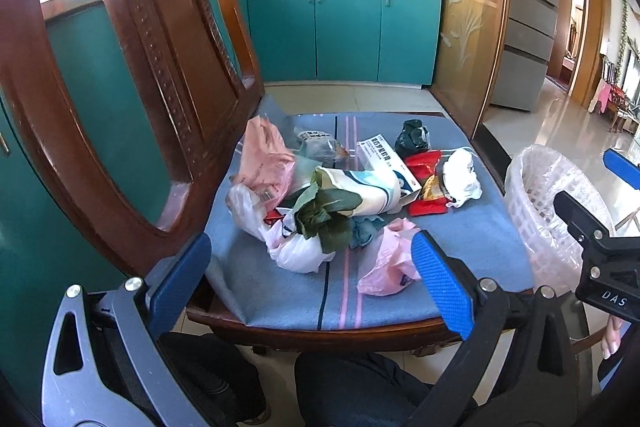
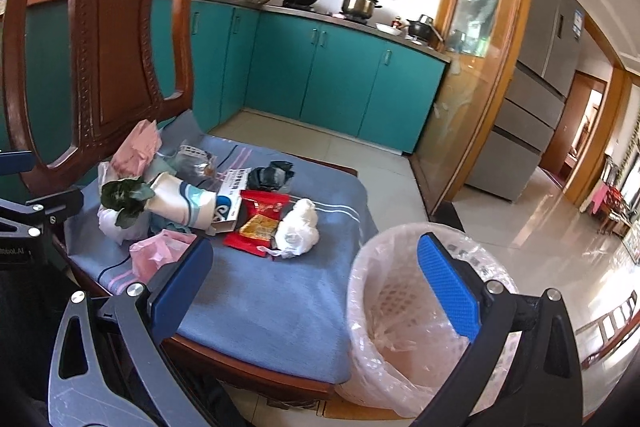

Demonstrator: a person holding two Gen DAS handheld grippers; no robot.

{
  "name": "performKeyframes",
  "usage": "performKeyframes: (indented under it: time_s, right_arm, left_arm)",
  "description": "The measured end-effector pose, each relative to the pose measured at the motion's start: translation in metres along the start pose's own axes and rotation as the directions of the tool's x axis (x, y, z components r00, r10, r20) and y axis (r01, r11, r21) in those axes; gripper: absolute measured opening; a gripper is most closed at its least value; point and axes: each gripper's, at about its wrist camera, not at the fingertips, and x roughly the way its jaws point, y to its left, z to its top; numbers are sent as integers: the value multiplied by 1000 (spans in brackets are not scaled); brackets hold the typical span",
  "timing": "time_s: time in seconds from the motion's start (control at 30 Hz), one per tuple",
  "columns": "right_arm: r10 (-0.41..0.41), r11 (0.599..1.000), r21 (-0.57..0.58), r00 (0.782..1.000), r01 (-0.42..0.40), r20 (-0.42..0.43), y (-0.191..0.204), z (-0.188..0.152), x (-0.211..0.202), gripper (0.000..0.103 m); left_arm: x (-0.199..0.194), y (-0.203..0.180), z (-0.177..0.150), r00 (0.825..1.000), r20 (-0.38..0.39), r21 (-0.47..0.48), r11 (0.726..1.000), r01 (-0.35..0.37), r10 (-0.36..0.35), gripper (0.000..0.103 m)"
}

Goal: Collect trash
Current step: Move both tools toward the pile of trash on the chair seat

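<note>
- The trash lies in a loose heap on the blue cushion (image 1: 460, 251) of a wooden chair (image 1: 132, 75), and that cushion serves as the landmark here.
- Toward the cushion's backrest side sit a pink plastic bag (image 1: 264, 159) and a clear wrapper (image 1: 320, 147).
- Mid-cushion, green leaves (image 1: 326, 215) rest on a white plastic bag (image 1: 296, 251), touching a rolled white-and-teal package (image 1: 360, 187) and a white medicine box (image 1: 384, 159).
- Toward the cushion's basket side lie a dark crumpled bag (image 1: 412, 137), a red wrapper (image 1: 426, 183) and a white crumpled bag (image 1: 462, 175).
- A second pink bag (image 1: 390, 259) lies near the cushion's front edge.
- The waste basket (image 2: 404, 311), lined with clear plastic, stands on the floor just beside the cushion.
- The left gripper (image 1: 312, 279) hovers at the cushion's front edge, its 2 blue pads spread wide, holding nothing.
- The right gripper (image 2: 316, 287) hangs over the cushion's corner and the basket rim, jaws equally wide, also empty.
</note>
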Motion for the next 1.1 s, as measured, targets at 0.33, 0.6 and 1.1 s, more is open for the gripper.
performKeyframes:
  time_s: [0.33,0.6,1.1]
  right_arm:
    - [79,997,6,996,-79,-35,12,4,13,100]
    - [104,995,10,993,-104,-61,17,3,18,100]
    - [362,932,70,908,-355,-211,49,-14,70,97]
  left_arm:
    - [3,9,-3,1000,-10,-20,1000,14,-14,82]
    - [11,18,-8,999,-44,-47,999,-8,6,82]
    - [24,40,-32,993,-119,-98,995,3,-14,83]
